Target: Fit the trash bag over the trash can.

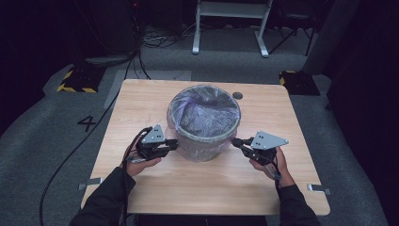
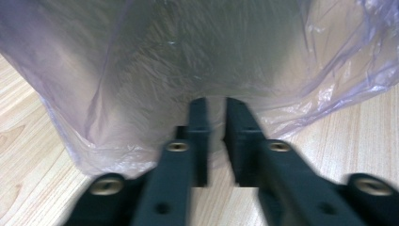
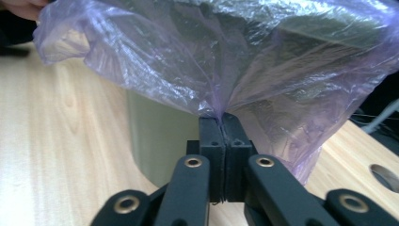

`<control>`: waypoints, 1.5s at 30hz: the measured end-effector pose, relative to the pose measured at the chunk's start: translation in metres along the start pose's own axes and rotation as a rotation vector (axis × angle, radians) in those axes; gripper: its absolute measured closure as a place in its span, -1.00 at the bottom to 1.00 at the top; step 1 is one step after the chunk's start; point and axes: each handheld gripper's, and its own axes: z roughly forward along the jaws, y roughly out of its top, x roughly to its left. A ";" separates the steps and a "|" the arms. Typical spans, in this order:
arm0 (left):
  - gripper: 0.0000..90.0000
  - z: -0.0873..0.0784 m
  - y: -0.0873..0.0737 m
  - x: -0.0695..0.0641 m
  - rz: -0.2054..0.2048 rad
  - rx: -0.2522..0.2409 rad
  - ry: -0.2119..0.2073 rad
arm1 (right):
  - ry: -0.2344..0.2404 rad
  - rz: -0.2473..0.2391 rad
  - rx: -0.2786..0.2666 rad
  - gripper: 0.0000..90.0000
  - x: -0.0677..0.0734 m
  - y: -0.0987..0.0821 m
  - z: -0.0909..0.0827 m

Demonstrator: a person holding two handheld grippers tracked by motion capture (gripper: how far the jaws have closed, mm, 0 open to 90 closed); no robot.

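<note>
High view: grey waste bin (image 1: 203, 127) lined with purple plastic bag (image 1: 205, 109), centred on wooden table (image 1: 141, 188). Right gripper (image 3: 221, 123), jaws closed, pinches bag skirt. Left gripper (image 2: 216, 107), jaws nearly closed on bag film at the bin's wall.

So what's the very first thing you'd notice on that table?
A round grey bin in the middle of the wooden table, wrapped in a crinkly purple plastic bag. On each side of it a person holds a hand-held gripper: the right hand-held gripper pinches the bag's hanging edge, the left hand-held gripper sits against the bag.
</note>
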 end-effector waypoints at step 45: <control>0.10 0.023 -0.033 0.001 -0.046 0.123 0.047 | 0.112 0.218 0.292 0.10 -0.011 -0.055 0.037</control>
